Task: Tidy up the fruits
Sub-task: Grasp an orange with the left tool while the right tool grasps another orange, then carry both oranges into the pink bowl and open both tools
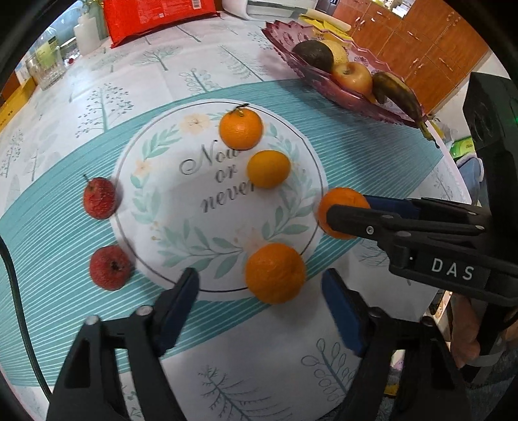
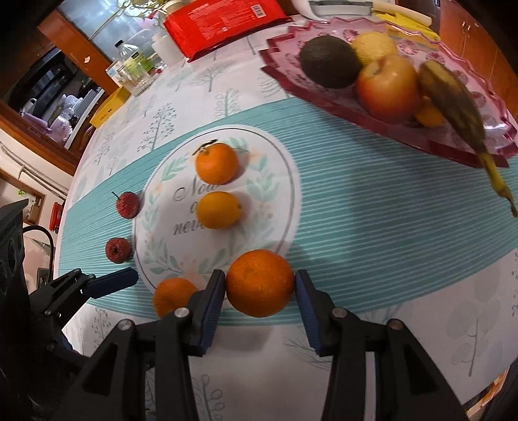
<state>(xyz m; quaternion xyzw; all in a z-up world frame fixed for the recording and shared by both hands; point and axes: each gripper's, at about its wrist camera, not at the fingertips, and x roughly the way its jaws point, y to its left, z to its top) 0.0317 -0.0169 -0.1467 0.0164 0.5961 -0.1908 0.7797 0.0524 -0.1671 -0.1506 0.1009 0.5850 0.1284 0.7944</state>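
Observation:
Several oranges lie on a round printed placemat (image 1: 181, 207) (image 2: 275, 200). My right gripper (image 2: 260, 291) is shut on one orange (image 2: 260, 282) at the mat's near right edge; it shows in the left wrist view as an orange (image 1: 340, 204) between the right gripper's fingers (image 1: 356, 217). My left gripper (image 1: 260, 291) is open, its fingers on either side of another orange (image 1: 275, 273), not touching it; this orange (image 2: 171, 296) lies left of the held one. Two more oranges (image 1: 240, 128) (image 1: 268, 169) lie further back. Two small red fruits (image 1: 99, 198) (image 1: 111, 267) lie left of the mat.
A pink glass fruit dish (image 2: 498, 107) (image 1: 343, 94) at the back right holds an avocado (image 2: 328, 61), an apple (image 2: 387, 87), a yellow fruit and a dark banana (image 2: 453, 97). A red packet (image 2: 220, 22), bottles and a jar (image 1: 48, 64) stand at the far edge.

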